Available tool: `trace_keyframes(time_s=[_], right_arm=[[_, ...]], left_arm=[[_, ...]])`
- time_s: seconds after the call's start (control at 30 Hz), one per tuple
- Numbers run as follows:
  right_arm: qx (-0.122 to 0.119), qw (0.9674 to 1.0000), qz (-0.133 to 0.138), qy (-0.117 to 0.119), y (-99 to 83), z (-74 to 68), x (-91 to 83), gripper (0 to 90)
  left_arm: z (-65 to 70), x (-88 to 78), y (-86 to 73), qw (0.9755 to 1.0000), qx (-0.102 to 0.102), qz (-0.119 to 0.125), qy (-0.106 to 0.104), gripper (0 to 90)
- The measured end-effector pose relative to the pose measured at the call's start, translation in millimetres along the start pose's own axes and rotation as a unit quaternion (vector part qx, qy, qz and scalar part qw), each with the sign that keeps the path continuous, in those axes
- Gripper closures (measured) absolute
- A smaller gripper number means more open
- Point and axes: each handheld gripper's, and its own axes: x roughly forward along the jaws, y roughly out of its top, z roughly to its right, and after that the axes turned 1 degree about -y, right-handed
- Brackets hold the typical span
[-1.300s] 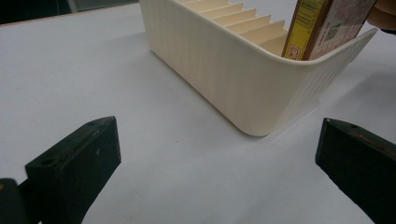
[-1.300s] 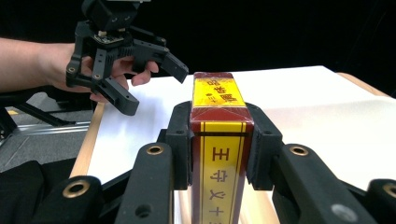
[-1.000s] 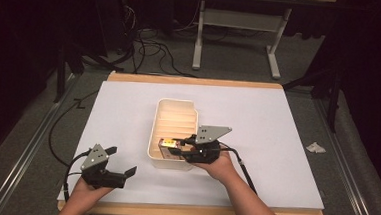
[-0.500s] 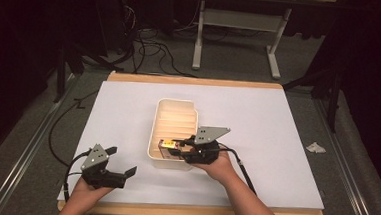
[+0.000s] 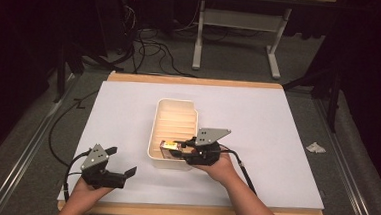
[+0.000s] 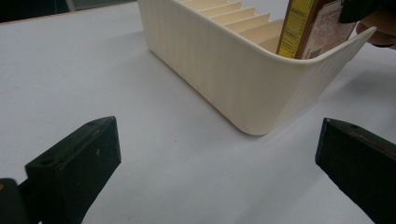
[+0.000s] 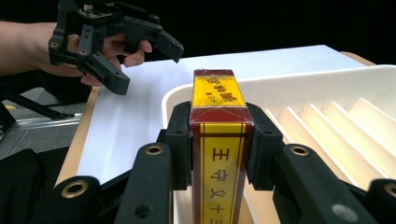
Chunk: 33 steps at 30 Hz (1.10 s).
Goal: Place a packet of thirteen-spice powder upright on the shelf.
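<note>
Over the last second little has shifted: our right gripper [image 5: 182, 151] stays clamped on the red-and-yellow box [image 7: 218, 140], holding it upright at the near end of the cream slotted tray [image 5: 158, 130], so we judge it is mid-placement into a slot. Our left gripper [image 5: 119, 173] waits open, near left on the desk [image 5: 276, 143].

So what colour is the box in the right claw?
Dark red with yellow panels, the box shows best in the right gripper view.
</note>
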Motion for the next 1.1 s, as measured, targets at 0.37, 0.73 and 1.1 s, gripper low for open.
trace_keyframes(time_s=[0.37, 0.73, 1.1], right_arm=[[-0.002, 0.9999, -0.015, -0.009, -2.8, -4.8, -7.4, 67.2], [0.006, 0.9997, -0.021, -0.008, -5.1, -4.7, -10.5, 64.7], [0.017, 0.9997, -0.01, -0.011, -4.8, -3.3, -12.3, 57.3]], left_arm=[[1.8, 0.3, -1.4, 1.0, 0.002, -0.006, -0.002, 0.7], [1.9, 0.5, -1.3, 1.0, 0.002, -0.005, -0.002, 0.7], [1.5, 0.4, -1.1, 1.0, 0.003, -0.004, -0.003, 0.7]])
